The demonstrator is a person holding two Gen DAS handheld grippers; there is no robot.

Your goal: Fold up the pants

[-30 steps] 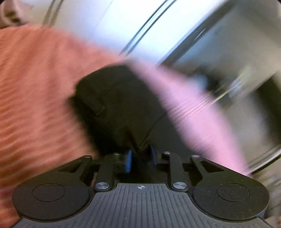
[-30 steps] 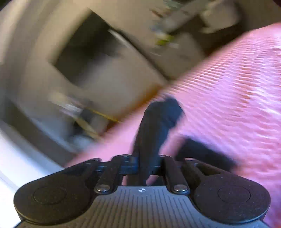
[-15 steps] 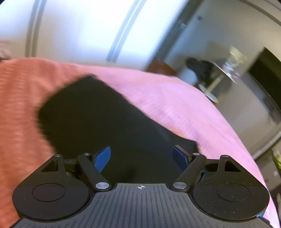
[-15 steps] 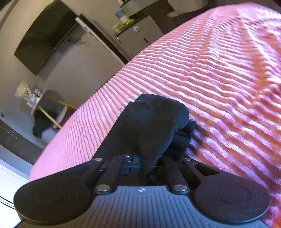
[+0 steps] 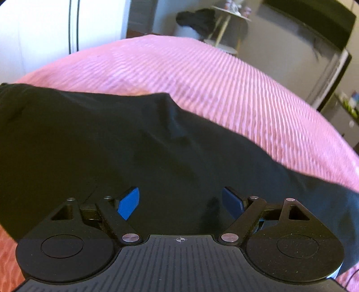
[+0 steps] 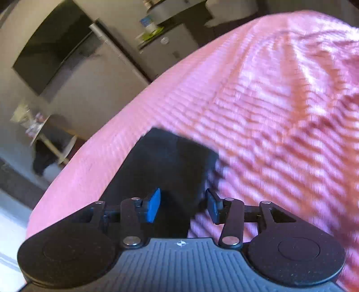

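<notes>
Black pants [image 5: 112, 146] lie flat on a pink ribbed bedspread [image 5: 224, 85]. In the left wrist view they fill the lower half of the frame, and my left gripper [image 5: 180, 203] is open just above the cloth, its blue pads [image 5: 129, 203] wide apart and empty. In the right wrist view one end of the pants [image 6: 166, 161] lies on the bedspread [image 6: 280, 112]. My right gripper [image 6: 182, 207] is open over that end, holding nothing.
Past the bed's far edge stand a small round table [image 5: 226, 27] with dark clothing [image 5: 193, 18] beside it, a wall-mounted TV [image 6: 51, 49] and a small fridge [image 6: 166, 45]. A bright window wall [image 5: 56, 29] is at the left.
Both grippers were shut on the pants a second ago, swinging them over the bed. The left opened first, then the right; the pants now lie flat on the bedspread.
</notes>
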